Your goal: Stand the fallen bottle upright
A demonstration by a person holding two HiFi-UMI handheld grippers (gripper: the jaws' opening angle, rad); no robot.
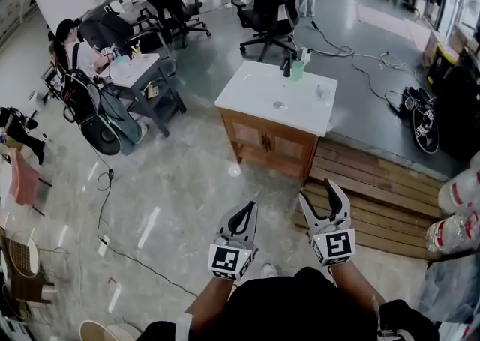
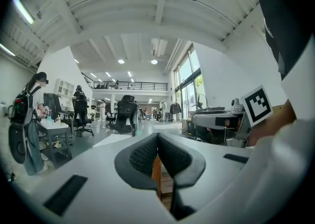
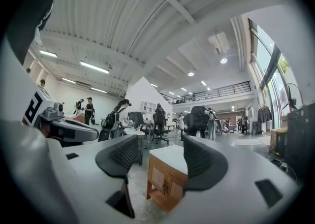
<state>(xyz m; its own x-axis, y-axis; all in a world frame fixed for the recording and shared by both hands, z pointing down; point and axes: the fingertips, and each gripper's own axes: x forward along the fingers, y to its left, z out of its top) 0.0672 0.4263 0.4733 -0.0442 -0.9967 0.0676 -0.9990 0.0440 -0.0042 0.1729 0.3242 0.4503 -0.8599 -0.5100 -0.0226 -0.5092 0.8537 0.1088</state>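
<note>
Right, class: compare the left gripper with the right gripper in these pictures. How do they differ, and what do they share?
The left gripper has its jaws shut together; the right gripper has its jaws apart. In the head view the left gripper shows against the floor, the right gripper against the wooden planks. Both hold nothing and point toward the cabinet.

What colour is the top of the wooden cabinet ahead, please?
White. The cabinet top shows best in the head view.
</note>
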